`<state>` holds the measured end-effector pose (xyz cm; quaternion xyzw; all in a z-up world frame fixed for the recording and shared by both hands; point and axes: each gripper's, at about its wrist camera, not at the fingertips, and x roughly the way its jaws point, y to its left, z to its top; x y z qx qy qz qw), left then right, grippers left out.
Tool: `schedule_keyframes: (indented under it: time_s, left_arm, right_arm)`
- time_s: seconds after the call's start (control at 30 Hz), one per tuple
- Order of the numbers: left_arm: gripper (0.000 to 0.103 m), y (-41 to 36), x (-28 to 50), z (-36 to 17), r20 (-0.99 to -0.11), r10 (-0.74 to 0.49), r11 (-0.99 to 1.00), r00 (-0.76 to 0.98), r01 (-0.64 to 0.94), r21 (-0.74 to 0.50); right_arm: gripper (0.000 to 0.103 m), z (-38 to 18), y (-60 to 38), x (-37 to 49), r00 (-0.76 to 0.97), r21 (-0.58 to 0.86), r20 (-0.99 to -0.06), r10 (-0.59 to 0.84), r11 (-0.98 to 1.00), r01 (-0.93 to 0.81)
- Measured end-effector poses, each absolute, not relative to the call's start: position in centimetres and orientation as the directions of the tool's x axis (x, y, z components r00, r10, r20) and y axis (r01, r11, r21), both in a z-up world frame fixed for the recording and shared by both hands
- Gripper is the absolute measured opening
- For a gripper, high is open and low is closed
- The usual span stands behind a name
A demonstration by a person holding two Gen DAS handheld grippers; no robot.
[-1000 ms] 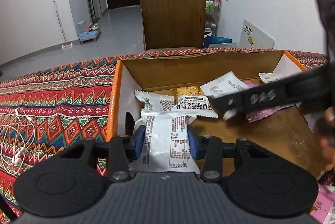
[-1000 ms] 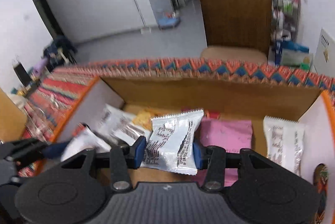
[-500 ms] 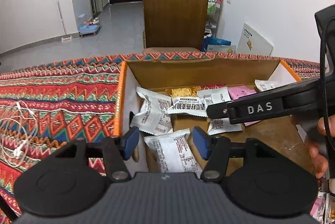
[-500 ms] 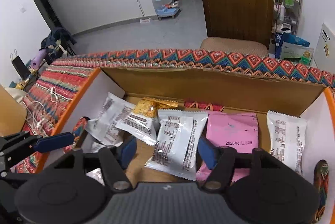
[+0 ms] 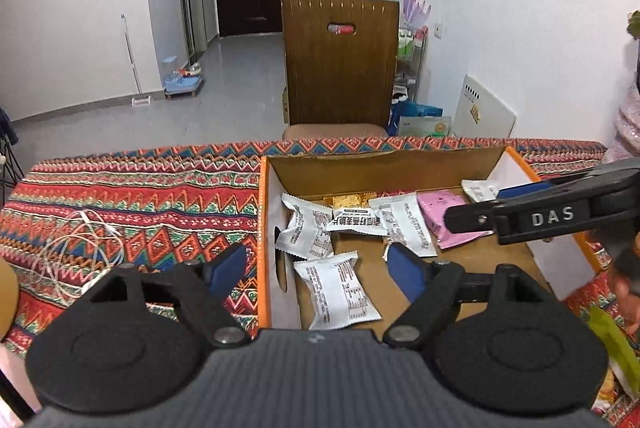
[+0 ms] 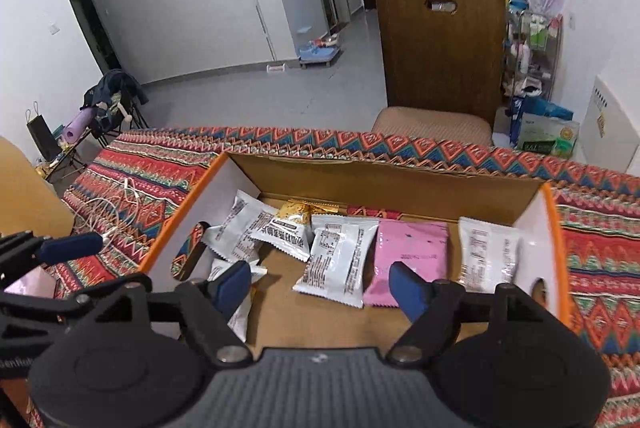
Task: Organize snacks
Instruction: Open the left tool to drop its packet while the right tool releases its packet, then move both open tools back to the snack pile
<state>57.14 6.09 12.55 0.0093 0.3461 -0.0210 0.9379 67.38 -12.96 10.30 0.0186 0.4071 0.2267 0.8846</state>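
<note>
While the big bench (image 5: 140, 195) with its zigzag cloth holds everything, the cardboard box (image 6: 384, 179) sits on it with the snacks inside.

The left gripper (image 5: 316, 268) and the right gripper (image 6: 320, 280) are both above the box now. A second ago each one pinched a white snack packet. Their jaws have just been opening, and now they stand wide with nothing pressed between them.

The left one's white packet (image 5: 338, 292) lies on the box floor near the left wall. The right one's white packet (image 6: 340, 260) lies in the middle of the box, just beside the pink packet (image 6: 408, 252). More white packets and a yellow one sit toward the back.

So two more snacks are put away. I think the hands can go and get other snacks next.
</note>
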Motion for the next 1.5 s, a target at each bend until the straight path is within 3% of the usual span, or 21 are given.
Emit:
schedule_keyframes:
  time_s: [0.43,0.8,1.17,1.5]
  left_arm:
    - [0.093,5.2,46.7,17.2,-0.562,-0.03,0.999,0.826,0.042,0.008]
    - [0.1,4.1,35.6,18.2,-0.495,-0.036,0.999,0.868,0.046,0.008]
    - [0.103,2.6,24.5,17.0,-0.435,-0.071,0.997,0.898,0.076,-0.006]
    - [0.103,2.7,17.7,12.4,-0.427,-0.083,0.996,0.9,0.059,-0.067]
  right_arm:
    - [0.081,15.4,-16.1,55.3,0.656,0.139,-0.629,0.416,0.891,-0.432]
    - [0.083,16.3,-18.1,43.5,0.714,0.07,-0.564,0.415,0.885,-0.46]
    - [0.084,15.4,-20.3,34.2,0.733,0.075,-0.525,0.432,0.881,-0.466]
    - [0.085,12.2,-22.5,26.2,0.762,0.079,-0.474,0.44,0.884,-0.462]
